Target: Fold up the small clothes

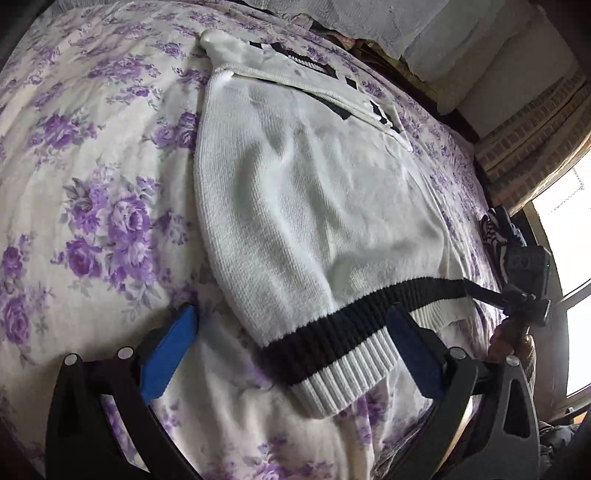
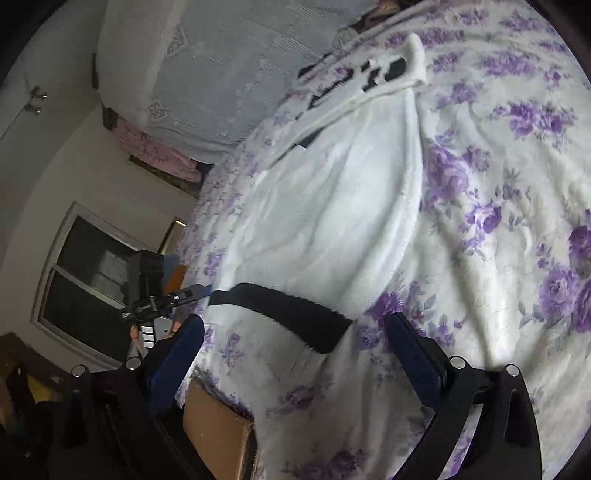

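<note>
A white knit sweater (image 1: 314,203) (image 2: 332,206) lies flat on a purple-flowered bedspread (image 1: 92,184) (image 2: 498,184). A black band (image 1: 332,328) (image 2: 288,306) and white ribbing mark its hem. Black lettering shows on a folded part at its far end. My left gripper (image 1: 291,317) is open, its blue pads (image 1: 170,354) on either side of the hem's near corner. My right gripper (image 2: 297,320) is open too, with the other end of the black band between its fingers. Each view shows the opposite gripper (image 1: 480,291) (image 2: 201,289) at the hem's end.
Pale grey pillows (image 1: 406,22) (image 2: 203,74) are piled at the head of the bed. Dark striped clothing (image 1: 495,232) lies at the bed's edge near a bright window (image 1: 569,221). A cardboard box (image 2: 218,432) stands beside the bed, below my right gripper.
</note>
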